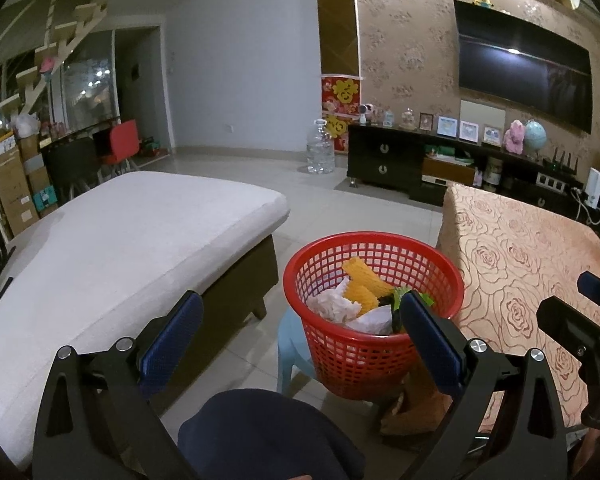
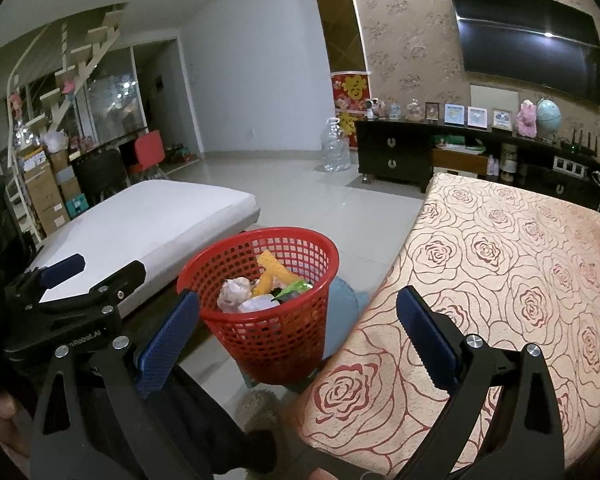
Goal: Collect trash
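A red mesh basket stands on a light blue stool between the sofa and the table. It holds crumpled white paper, yellow foam netting and a green wrapper. It also shows in the right wrist view. My left gripper is open and empty, just before the basket. My right gripper is open and empty, above the basket's near side and the table corner.
A white cushioned sofa lies to the left. A table with a rose-patterned cloth is on the right. A dark TV cabinet and a water jug stand at the far wall. The person's knee is below.
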Tool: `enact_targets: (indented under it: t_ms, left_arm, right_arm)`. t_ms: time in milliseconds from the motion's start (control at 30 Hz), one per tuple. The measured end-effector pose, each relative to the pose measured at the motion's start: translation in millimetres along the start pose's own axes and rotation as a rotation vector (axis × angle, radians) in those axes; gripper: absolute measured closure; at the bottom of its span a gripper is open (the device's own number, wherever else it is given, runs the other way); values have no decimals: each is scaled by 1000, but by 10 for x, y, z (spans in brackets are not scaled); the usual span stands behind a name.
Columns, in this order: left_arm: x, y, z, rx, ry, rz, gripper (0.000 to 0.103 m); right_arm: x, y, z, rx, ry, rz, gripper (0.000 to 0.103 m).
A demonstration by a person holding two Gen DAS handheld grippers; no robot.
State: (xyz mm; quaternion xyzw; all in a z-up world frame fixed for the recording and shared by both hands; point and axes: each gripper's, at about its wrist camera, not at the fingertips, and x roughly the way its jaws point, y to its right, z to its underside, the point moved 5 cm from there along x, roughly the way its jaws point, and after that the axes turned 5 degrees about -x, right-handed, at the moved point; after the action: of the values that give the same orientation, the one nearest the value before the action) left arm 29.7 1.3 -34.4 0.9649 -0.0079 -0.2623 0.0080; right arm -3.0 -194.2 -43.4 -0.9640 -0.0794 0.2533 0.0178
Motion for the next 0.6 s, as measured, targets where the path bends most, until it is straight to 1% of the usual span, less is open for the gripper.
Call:
enact_targets:
  t_ms: [600]
  left_arm:
    - [3,7,8,5,1,-3,8]
  right_arm:
    - [-5,-49,32,-1,-4,-6,7]
